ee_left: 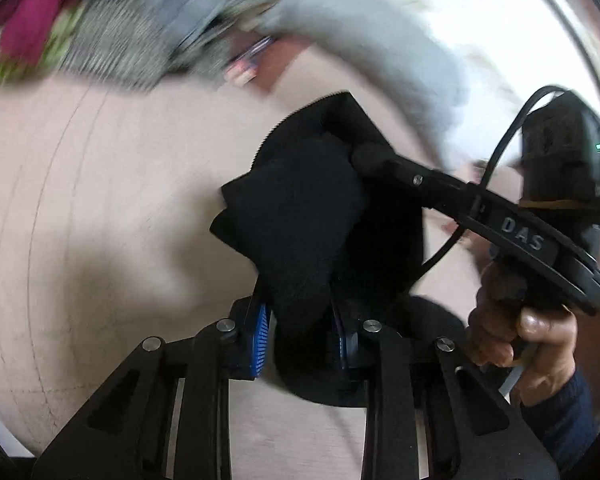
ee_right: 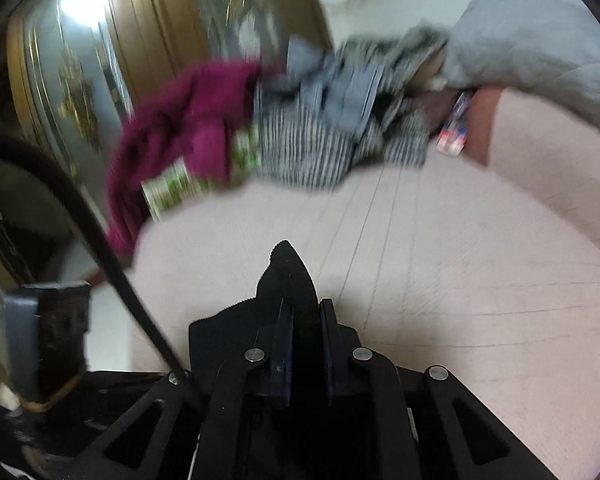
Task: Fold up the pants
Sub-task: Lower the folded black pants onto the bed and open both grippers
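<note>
Black pants (ee_left: 308,220), one item, were held off the pale pink bed (ee_left: 100,200) by both tongs at once. My left tongs (ee_left: 302,344) had their blue pads (ee_left: 262,332) clamped on a thick bunch of the dark fabric, which rose in a loose mound in front of them. My right tongs (ee_right: 306,344) were shut on a thinner fold, with a pointed tip of cloth standing up between the closed pads; in the left view they reached in from the right, carried by a hand (ee_left: 520,332) on the grip, and met the same bundle near its top edge. I judged the two grips sat close together on one garment so that it could be raised and shaken out or spread flat before any fold was made; no fold was yet visible. Laundry pile (ee_right: 300,120), a mixed lot, lay at the far side of the bed, well apart from the pants: a magenta piece, a striped grey piece and grey-blue cloth. Grey pillow (ee_right: 540,40) sat beside the pile. Both views were blurred, so finer detail of the pile could not be listed.
</note>
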